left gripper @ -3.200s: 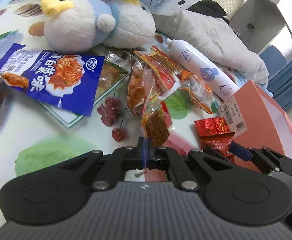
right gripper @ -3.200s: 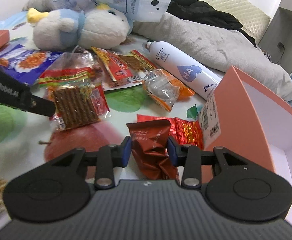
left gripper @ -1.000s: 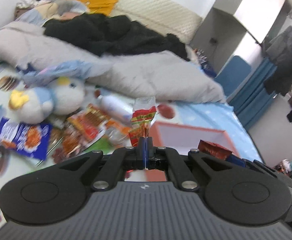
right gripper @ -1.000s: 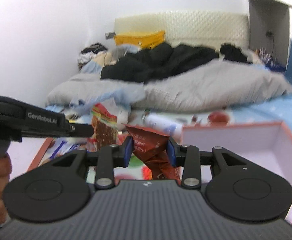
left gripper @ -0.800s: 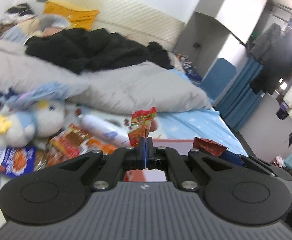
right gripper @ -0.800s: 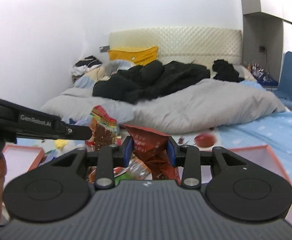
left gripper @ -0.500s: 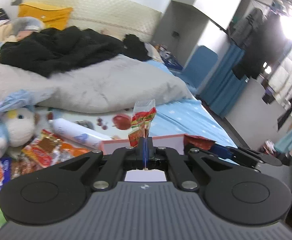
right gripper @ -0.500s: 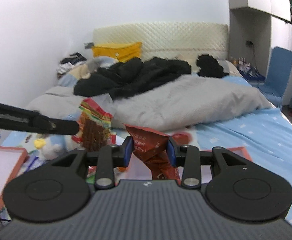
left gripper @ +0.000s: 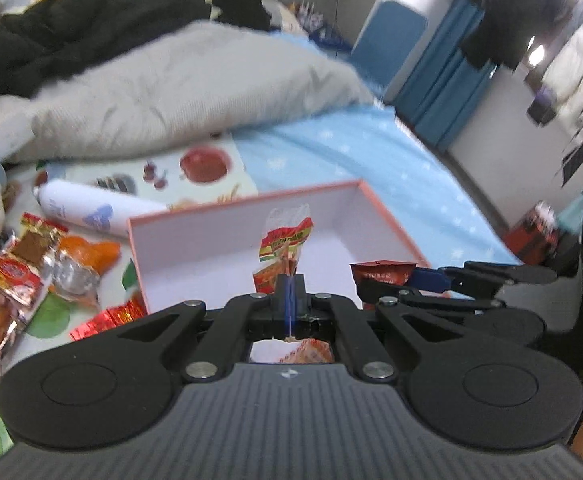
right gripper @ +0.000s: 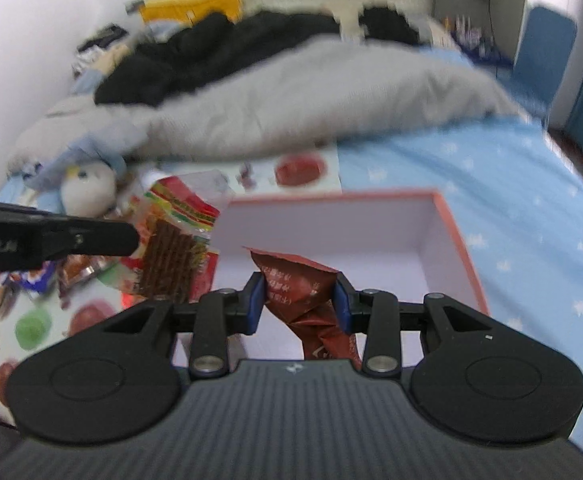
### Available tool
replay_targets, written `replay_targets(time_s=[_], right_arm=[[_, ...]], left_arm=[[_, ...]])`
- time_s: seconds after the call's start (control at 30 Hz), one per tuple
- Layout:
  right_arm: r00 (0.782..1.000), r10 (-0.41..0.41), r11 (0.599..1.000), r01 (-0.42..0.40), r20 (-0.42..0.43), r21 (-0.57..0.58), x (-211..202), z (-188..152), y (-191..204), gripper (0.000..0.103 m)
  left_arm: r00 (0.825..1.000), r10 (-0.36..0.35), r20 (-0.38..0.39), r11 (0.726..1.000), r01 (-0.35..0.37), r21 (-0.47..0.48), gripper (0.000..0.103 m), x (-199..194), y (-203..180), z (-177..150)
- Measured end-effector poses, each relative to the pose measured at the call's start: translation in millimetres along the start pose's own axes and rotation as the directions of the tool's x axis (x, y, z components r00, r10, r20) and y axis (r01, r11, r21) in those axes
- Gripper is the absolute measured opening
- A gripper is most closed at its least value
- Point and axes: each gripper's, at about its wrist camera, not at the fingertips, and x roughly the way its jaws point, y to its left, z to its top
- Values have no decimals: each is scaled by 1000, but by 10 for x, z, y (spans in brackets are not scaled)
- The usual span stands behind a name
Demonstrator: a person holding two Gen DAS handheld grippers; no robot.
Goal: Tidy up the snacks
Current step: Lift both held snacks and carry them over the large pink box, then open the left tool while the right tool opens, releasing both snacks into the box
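Both fingers pinched: left [left gripper: 289,300] on glossy flat sachet [left gripper: 285,248], right [right gripper: 298,306] on crinkled maroon packet [right gripper: 303,292].

Clear spicy-strip packet [right gripper: 171,252] and dark-red packet [right gripper: 303,292] apparently above orange-rimmed box [right gripper: 457,232].

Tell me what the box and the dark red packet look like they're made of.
Box: probably cardboard, matte; thin stiff straight walls, salmon outside, white inside. Dark red packet: likely plastic or foil film, slightly glossy; it creases sharply where the right gripper squeezes it. Blur leaves both uncertain.
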Motion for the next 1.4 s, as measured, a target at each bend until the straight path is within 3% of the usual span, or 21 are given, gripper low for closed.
replay_targets(time_s=[0.23, 0.43, 0.47, 0.53, 0.57, 0.6, 0.73, 0.93, 1.17, 1.4], right_arm=[[992, -55, 998, 51, -113, -40, 333, -158, -156, 39], [991, -70, 998, 70, -115, -5, 350, -193, -288, 41], [991, -66, 998, 67, -114, 4, 345, -201, -295, 44], [993, -59, 998, 62, -106, 17, 317, -205, -296, 62], [994, -58, 998, 60, -95, 18, 297, -201, -295, 63], [995, -56, 998, 58, -86, 20, 281, -191, -289, 63], [998, -51, 999, 51, -26, 18, 135, -145, -219, 63], [993, -38, 999, 36, 112, 25, -222, -95, -43, 63], [964, -6, 1000, 3, 267, 11, -613, -133, 288, 63], [929, 29, 1000, -26, 368, -12, -874, -176, 568, 63]], left_arm=[[992, 18, -125, 999, -13, 40, 0, 480, -88, -92], [988, 20, -154, 999, -16, 32, 1, 551, -86, -107], [985, 10, -170, 1000, -5, 31, 2, 574, -77, -100], [983, 22, -184, 1000, -20, 14, 16, 565, -47, -88], [985, 34, -171, 999, -33, 10, 33, 548, -26, -91], [988, 38, -153, 999, -37, 10, 43, 512, -9, -97], [994, 35, -103, 999, -34, 13, 44, 351, 18, -83], [998, 43, 35, 999, -44, 25, 44, -86, 77, -55], [980, 70, 184, 997, -72, 6, 44, -623, 243, -138], [959, 102, 263, 995, -102, -15, 44, -1029, 418, -351]])
